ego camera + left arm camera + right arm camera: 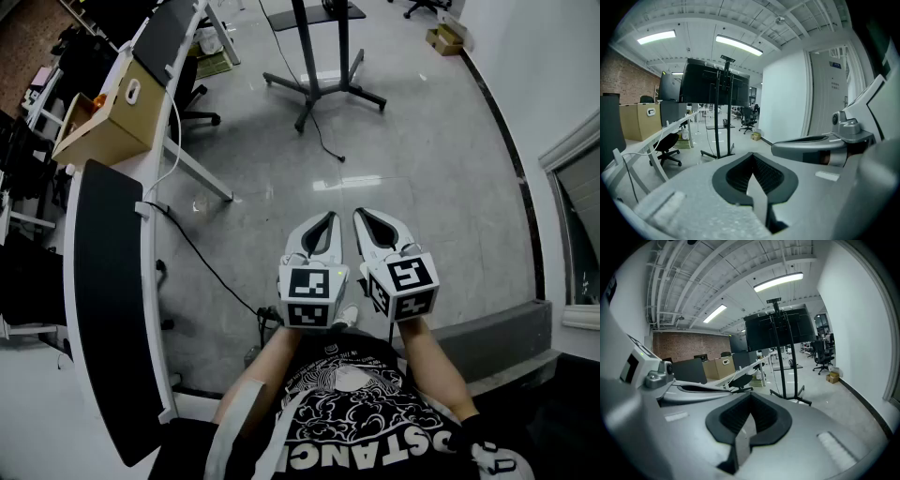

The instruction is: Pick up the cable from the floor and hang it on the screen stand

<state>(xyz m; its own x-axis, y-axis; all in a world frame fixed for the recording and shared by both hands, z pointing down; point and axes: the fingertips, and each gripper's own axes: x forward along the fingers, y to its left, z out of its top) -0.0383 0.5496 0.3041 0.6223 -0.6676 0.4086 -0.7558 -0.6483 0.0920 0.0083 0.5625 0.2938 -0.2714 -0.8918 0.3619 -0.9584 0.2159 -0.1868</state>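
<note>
Far left, head view: white-edged worktop (148, 246) with a cardboard box (105, 120) on it. A thin dark cord (208, 266) runs from the worktop down to the floor (431, 169). I judge it is not the task's cable.

Centre: the screen stand (323, 52) is on its wheeled base at the top of the view. The cable (324, 141) trails from near the base across the floor, with its loose end lying towards the person. It is well apart from both claws.

Left claw (327, 223): held out in front of the body, jaws fully together with nothing between them; its own view (751, 157) confirms this.

Right claw (367, 221): just beside the left one, jaws likewise closed on nothing (750, 398). Both point towards the stand.

Progress: nothing is done. The cable has not been picked up. Left to do: approach it, open a claw, grasp it, lift it and hang it on the stand.
</note>
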